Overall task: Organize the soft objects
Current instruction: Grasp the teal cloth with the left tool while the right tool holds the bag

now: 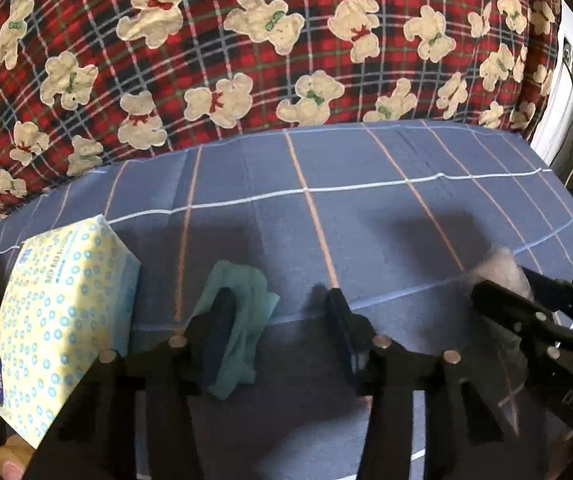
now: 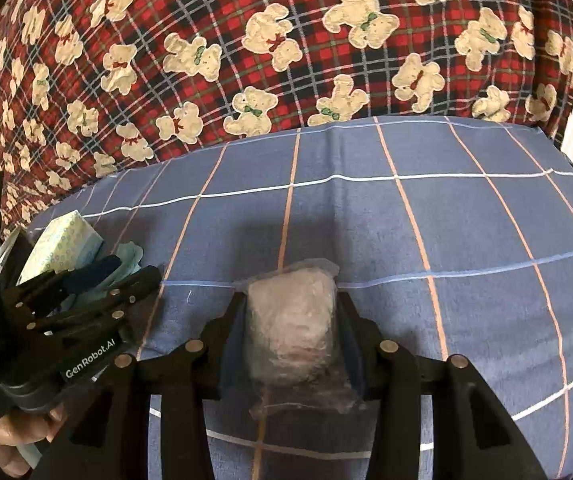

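We see a tissue pack (image 1: 66,320) lying just left of our left gripper (image 1: 278,312) on the blue checked sheet (image 1: 366,220). That gripper's jaws stand partly open, one finger over a teal cloth (image 1: 242,320). Our right gripper (image 2: 292,320) squeezes a clear bag of cotton (image 2: 292,320), its contents blurry.

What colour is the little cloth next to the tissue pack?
The cloth is teal, a pale blue-green. It shows best in the left wrist view.
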Action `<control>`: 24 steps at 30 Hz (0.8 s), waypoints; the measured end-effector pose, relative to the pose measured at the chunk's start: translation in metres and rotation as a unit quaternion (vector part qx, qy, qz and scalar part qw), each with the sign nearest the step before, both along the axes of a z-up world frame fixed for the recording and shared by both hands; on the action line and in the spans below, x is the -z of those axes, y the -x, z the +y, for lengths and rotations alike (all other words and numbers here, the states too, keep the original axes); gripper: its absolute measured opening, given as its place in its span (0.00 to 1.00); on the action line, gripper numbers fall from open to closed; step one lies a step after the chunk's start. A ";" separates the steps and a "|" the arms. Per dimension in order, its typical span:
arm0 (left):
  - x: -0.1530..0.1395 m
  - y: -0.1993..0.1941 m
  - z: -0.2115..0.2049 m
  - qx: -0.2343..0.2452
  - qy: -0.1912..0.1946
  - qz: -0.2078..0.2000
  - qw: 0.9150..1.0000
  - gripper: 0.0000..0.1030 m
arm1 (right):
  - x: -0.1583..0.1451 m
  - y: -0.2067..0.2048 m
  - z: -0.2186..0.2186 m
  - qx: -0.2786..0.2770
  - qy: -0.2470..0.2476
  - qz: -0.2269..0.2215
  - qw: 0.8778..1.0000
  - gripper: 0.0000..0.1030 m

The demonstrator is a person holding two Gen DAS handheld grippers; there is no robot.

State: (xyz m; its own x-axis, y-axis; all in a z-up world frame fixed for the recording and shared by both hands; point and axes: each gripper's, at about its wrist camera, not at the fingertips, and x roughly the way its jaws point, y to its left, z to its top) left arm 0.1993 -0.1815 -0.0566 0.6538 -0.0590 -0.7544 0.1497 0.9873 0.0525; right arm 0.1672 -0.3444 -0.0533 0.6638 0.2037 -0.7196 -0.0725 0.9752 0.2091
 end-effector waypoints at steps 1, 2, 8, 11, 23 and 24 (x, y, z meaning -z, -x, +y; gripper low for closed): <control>-0.001 0.001 0.002 -0.003 0.003 -0.001 1.000 0.32 | 0.000 0.001 -0.001 0.005 -0.002 0.000 1.000 0.46; -0.003 0.001 0.005 -0.004 0.010 -0.004 1.000 0.25 | 0.000 0.003 -0.003 0.013 -0.006 -0.001 1.000 0.46; -0.008 0.026 0.002 0.052 0.096 -0.017 0.994 0.09 | -0.012 0.030 -0.015 0.068 -0.030 -0.050 0.996 0.45; -0.018 0.046 -0.002 0.070 0.092 -0.064 0.991 0.09 | -0.022 0.049 -0.015 0.095 -0.019 -0.087 0.991 0.46; -0.036 0.106 0.027 0.160 0.198 -0.105 0.961 0.09 | -0.049 0.106 0.007 0.168 0.068 -0.194 0.964 0.45; -0.039 0.113 0.030 0.168 0.207 -0.112 0.957 0.09 | -0.051 0.109 0.010 0.168 0.071 -0.201 0.962 0.45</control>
